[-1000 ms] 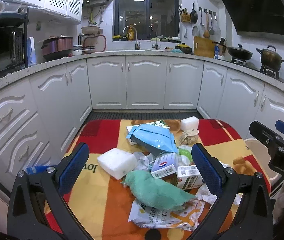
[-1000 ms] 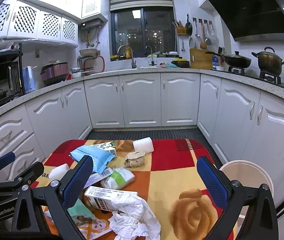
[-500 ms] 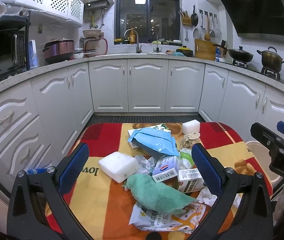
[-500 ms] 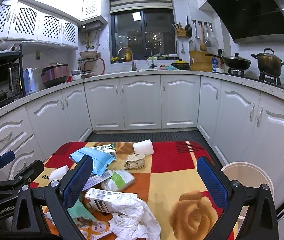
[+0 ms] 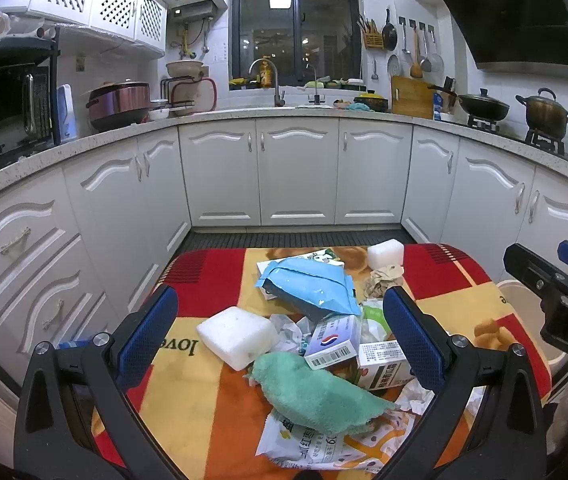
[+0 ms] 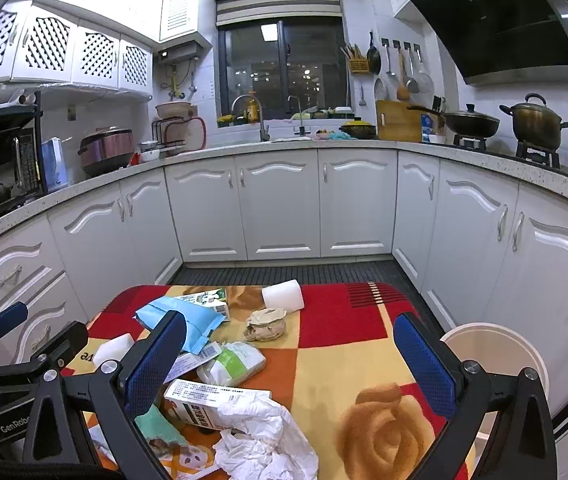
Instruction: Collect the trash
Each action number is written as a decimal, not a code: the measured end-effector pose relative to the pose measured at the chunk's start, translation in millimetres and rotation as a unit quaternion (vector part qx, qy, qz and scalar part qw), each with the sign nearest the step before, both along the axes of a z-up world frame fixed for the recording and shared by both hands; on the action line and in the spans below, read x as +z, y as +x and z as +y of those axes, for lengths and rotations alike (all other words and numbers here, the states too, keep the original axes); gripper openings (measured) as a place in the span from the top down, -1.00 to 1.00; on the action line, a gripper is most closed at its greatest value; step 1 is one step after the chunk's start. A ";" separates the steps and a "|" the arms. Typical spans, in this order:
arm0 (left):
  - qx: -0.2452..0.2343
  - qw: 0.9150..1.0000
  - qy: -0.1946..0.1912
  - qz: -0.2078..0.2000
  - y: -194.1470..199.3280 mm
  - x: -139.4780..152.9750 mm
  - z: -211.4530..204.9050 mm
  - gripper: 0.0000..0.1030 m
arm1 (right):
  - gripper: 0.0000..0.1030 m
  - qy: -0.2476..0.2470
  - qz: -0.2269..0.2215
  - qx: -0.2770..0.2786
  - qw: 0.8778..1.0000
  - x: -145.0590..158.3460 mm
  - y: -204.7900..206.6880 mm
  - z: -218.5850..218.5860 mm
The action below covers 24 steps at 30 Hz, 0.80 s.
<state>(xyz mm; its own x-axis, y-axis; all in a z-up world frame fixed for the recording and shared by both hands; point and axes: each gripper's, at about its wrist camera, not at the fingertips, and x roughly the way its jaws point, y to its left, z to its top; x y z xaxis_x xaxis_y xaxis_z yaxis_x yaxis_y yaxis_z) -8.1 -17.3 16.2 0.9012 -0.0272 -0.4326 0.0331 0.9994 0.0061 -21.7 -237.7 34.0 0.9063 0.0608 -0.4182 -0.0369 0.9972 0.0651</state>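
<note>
While both sets of jaws, left gripper [image 5: 280,328] and right gripper [image 6: 292,360], hang wide open and empty over the tabletop [image 6: 340,320], nothing collected yet by the look of it: foam block [image 5: 236,336], blue pouch [image 5: 308,284], cartons and crumpled tissue [image 6: 268,436] all lying loose, white bin [image 6: 496,348] waiting just beside.

Teal cloth [image 5: 316,392], red-orange checked tablecloth [image 6: 336,320]

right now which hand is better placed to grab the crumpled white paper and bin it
Right. Its open tongs hang just above the white paper, and the bin sits beside the table on that side. The left tongs, also open, face the green cloth and boxes instead.
</note>
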 end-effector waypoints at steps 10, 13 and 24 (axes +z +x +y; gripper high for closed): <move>0.005 1.000 -0.006 0.000 2.5 1.0 -0.6 -0.98 | -0.99 0.000 0.002 0.000 1.000 -1.9 2.5 -2.3; 0.004 1.000 -0.006 0.000 2.8 1.5 0.0 -0.98 | -0.99 -0.001 0.001 -0.002 1.000 -1.2 3.0 -2.4; 0.004 1.000 -0.006 0.000 2.5 1.9 0.3 -0.98 | -0.99 -0.001 -0.001 -0.005 1.000 -0.6 4.1 -3.2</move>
<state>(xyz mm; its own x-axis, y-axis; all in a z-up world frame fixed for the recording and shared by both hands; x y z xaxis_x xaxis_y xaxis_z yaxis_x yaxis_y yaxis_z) -5.6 -17.0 18.1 0.9018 -0.0250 -0.4315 0.0246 0.9997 -0.0066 -17.6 -241.0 33.5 0.9081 0.0505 -0.4157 -0.0268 0.9977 0.0626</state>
